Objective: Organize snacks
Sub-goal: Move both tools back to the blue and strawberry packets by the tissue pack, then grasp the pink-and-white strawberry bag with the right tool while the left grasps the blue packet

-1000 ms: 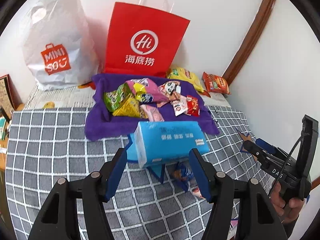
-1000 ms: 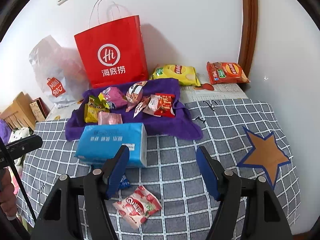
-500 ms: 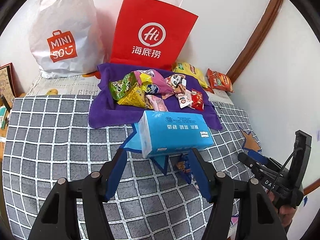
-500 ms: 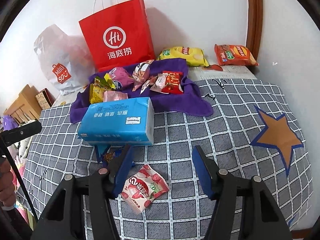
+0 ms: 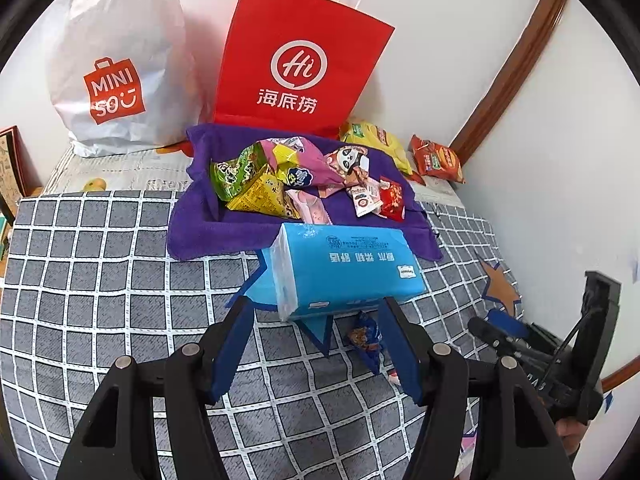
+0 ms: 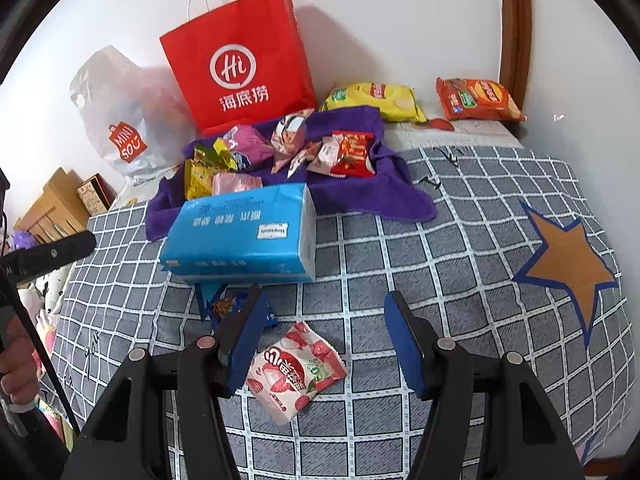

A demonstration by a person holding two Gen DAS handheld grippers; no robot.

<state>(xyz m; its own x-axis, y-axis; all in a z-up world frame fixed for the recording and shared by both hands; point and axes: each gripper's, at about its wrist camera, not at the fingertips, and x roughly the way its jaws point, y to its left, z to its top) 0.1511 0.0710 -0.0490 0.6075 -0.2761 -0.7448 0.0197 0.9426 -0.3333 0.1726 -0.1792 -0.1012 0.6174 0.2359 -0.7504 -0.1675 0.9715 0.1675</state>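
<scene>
A bed covered in a grey checked blanket (image 6: 440, 248) fills both views, with snacks gathered toward the far wall. The right gripper (image 6: 324, 332) hangs just above the blanket, its 2 blue pads apart and gripping nothing. A pink lychee packet (image 6: 296, 372) lies flat on the blanket between and slightly nearer than the pad tips, closer to the left pad, and no pad is seen touching it. Just beyond that pad sits a small blue packet (image 6: 224, 306), partly under the edge of a blue tissue pack (image 6: 240, 236). The left gripper (image 5: 316, 336) also stands open and empty, aimed at the tissue pack (image 5: 348, 268), whose near edge sits just past the pad tips; the small blue packet (image 5: 366, 336) lies just inside the right pad. Behind the tissue pack, a purple towel (image 6: 384, 196) holds a heap of mixed snack packets (image 6: 280, 148). Farther back stand a red paper bag (image 6: 240, 68) and a white plastic bag (image 6: 120, 120), with a yellow chip bag (image 6: 376, 100) and an orange chip bag (image 6: 476, 98) lying near the wall.
</scene>
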